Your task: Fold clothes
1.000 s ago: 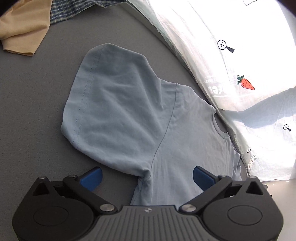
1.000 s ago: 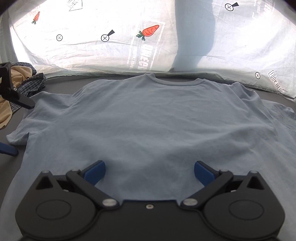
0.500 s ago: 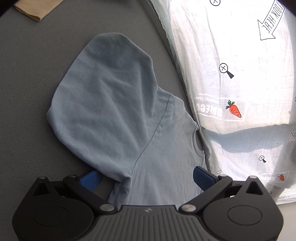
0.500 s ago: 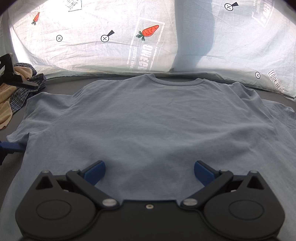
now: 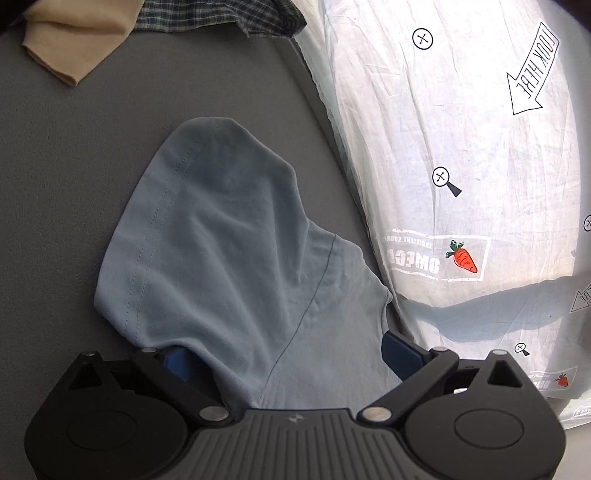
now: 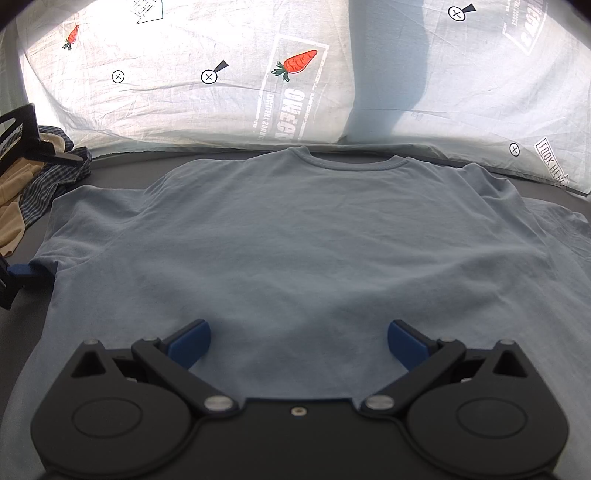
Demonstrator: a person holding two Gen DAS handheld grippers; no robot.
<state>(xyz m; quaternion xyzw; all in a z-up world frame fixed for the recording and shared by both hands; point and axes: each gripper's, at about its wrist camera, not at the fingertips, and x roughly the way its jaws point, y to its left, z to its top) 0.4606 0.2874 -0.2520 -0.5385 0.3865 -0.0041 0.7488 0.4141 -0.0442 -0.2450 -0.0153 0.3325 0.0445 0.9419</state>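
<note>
One light blue T-shirt (image 6: 295, 251) lies spread flat on the grey mat (image 5: 92, 166) in front of you, its ribbed round collar (image 6: 351, 164) pointing away from your right gripper (image 6: 297, 341), toward the white printed sheet (image 6: 221, 92). Its long axis runs from the hem near you up to that collar, and its two sleeves reach out to left and right. The knit looks soft and faintly creased, with a stitched hem line along the left sleeve (image 5: 192, 236).

Your right gripper hovers low over the lower middle of the shirt, its two blue pads (image 6: 190, 341) spread wide with nothing between them.

Your left gripper (image 5: 288, 354) sits at the left sleeve, where the underarm seam meets the body. Its jaws are wide apart, and sleeve cloth drapes over the left pad (image 5: 177, 363) and lies between the two; nothing is pinched. From the right camera, that gripper's blue tip pokes under the sleeve edge.

Two other garments lie bunched at the mat's far left corner: a tan cloth (image 5: 74, 37) and a dark checked shirt (image 5: 221, 16), touching each other. The sheet is crinkled, thin and brightly lit, printed with carrots (image 6: 295, 62).
</note>
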